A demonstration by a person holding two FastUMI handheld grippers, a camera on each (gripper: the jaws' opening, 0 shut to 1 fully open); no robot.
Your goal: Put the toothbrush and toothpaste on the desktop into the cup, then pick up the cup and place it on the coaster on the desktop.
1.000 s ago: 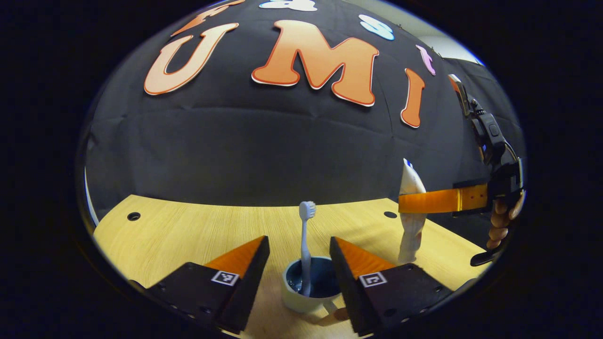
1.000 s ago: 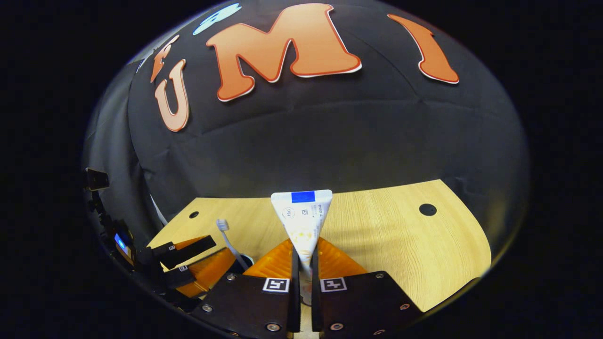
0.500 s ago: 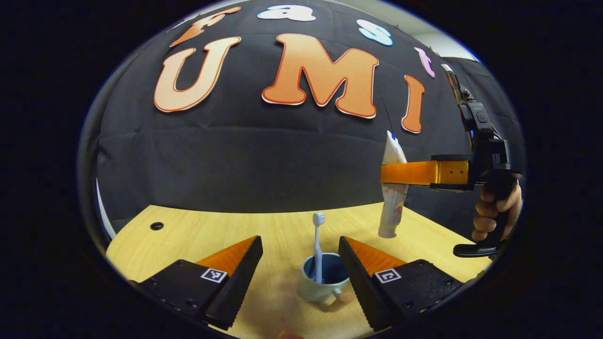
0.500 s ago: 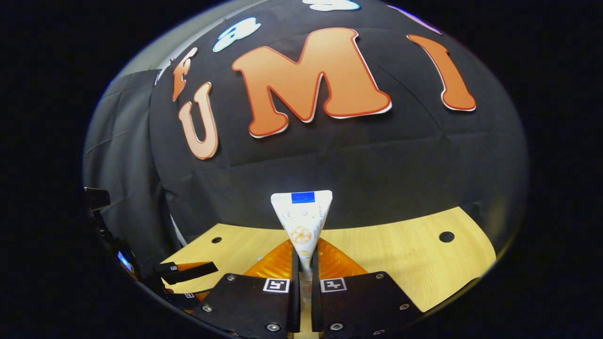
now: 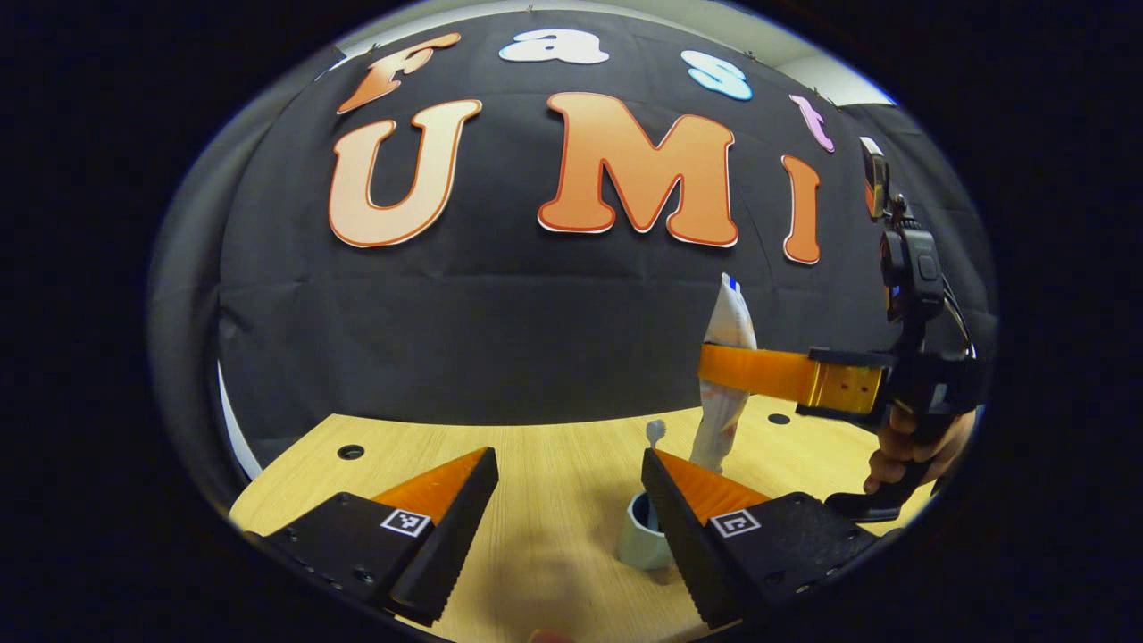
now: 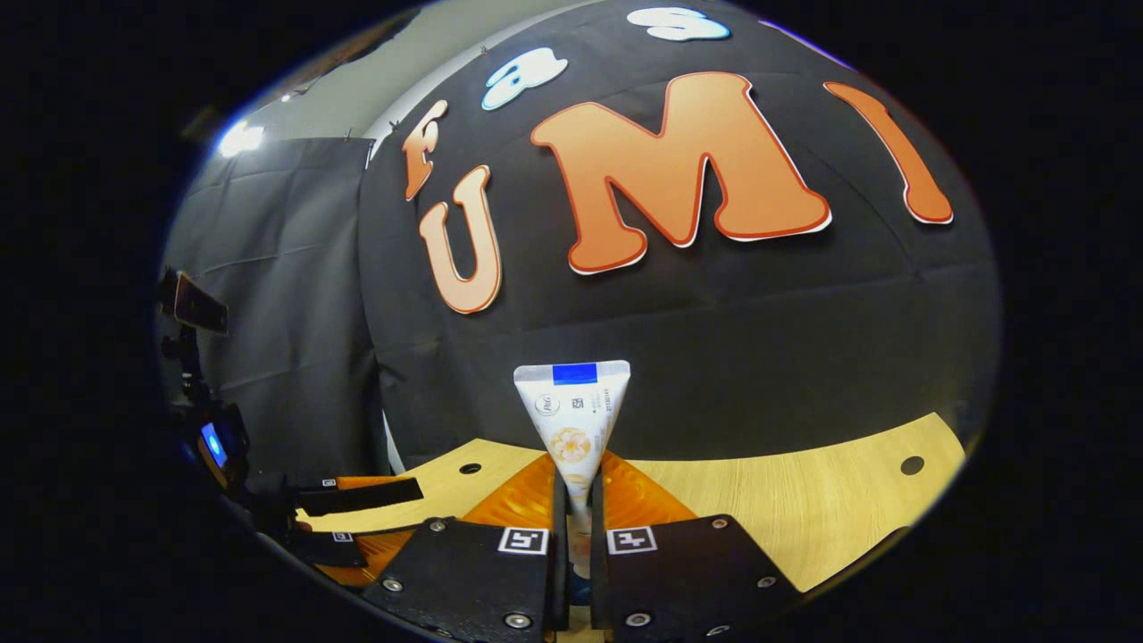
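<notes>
Bench: right tool [image 6: 571, 527] clamps toothpaste [image 6: 572, 420] upright above cup [image 5: 645, 536], left tool [image 5: 571, 509] wide; I'd centre before lowering.

Cup [image 5: 640, 539] half hidden behind tongs finger [image 5: 679, 500]; toothbrush [image 5: 655, 432] handle hidden.

Toothpaste [image 5: 725, 375] hangs above the cup [image 5: 641, 538] holding the toothbrush [image 5: 655, 432].

A light wooden surface [image 5: 536, 464] runs to the black cloth wall [image 5: 500, 330] at the far side. Round holes [image 5: 350, 452] are set in the wood near its far edge.
</notes>
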